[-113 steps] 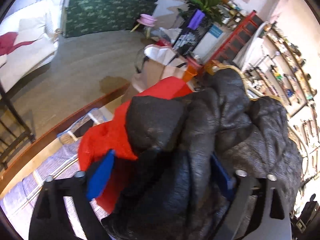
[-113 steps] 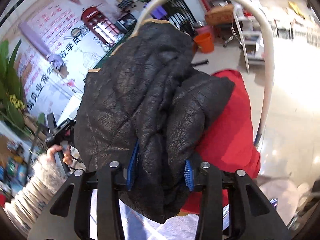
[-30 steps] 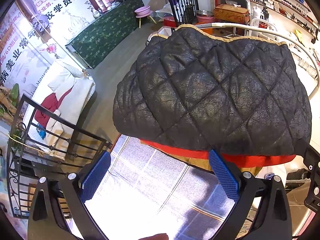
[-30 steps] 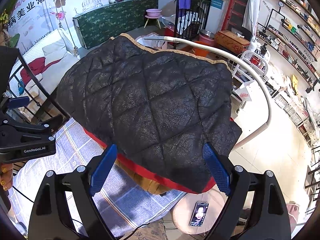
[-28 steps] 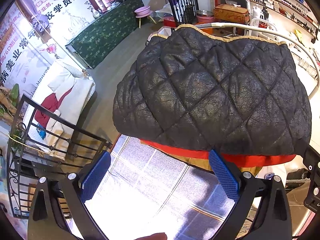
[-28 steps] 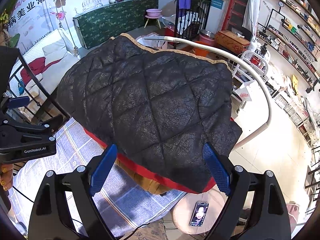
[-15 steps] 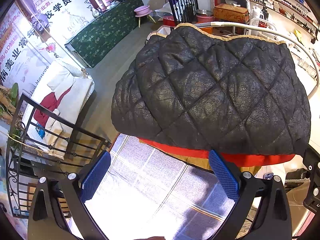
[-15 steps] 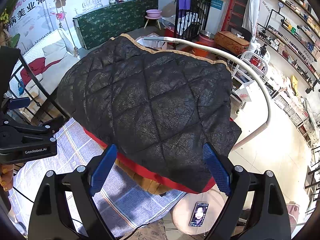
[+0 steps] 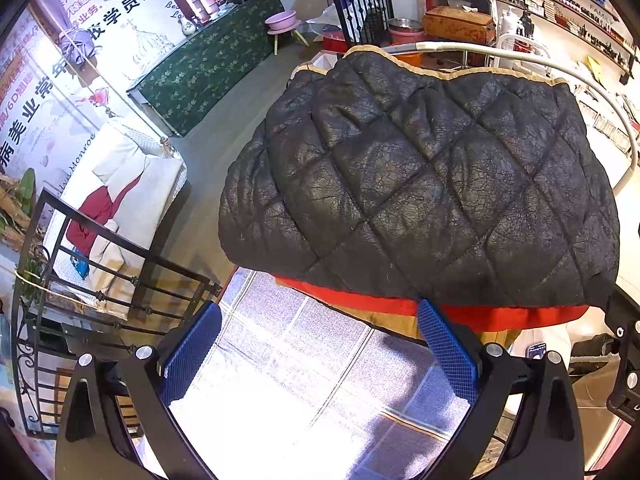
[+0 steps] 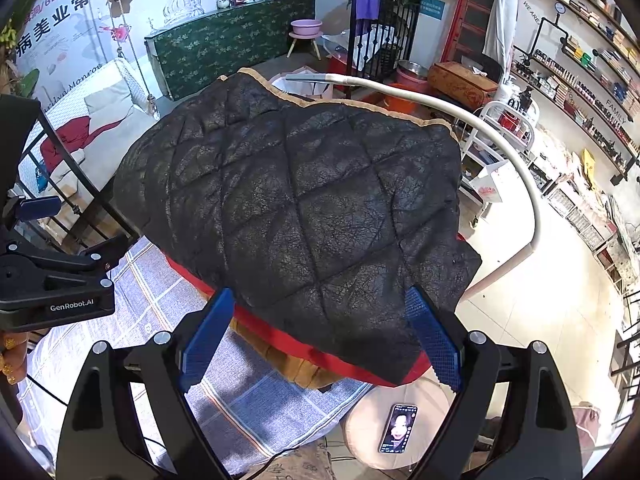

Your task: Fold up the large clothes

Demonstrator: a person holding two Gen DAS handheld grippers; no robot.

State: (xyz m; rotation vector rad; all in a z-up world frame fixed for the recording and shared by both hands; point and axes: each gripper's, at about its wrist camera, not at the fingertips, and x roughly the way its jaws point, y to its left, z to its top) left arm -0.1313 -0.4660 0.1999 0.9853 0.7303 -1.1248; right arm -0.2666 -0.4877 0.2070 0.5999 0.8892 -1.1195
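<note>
Black quilted jacket (image 9: 420,184) lay folded ahead of both tongs, red lining (image 10: 352,364) beneath, left tongs (image 9: 316,352) spread, empty, right tongs (image 10: 320,340) spread, empty, checked cloth (image 9: 320,380) below.

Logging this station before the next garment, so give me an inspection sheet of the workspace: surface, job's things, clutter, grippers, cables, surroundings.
Surface: checked cloth covers the table.
Job's things: black quilted jacket lies folded, red lining showing along its near edge, a tan layer under that.
Clutter: phone, screen lit, on a round stool by the table.
Grippers: left gripper open, holding nothing; right gripper open, holding nothing.
Cables: thin dark cable over the cloth's left edge.
Surroundings: white curved tube behind the jacket, green-covered counter, wall shelves, black iron railing.
</note>
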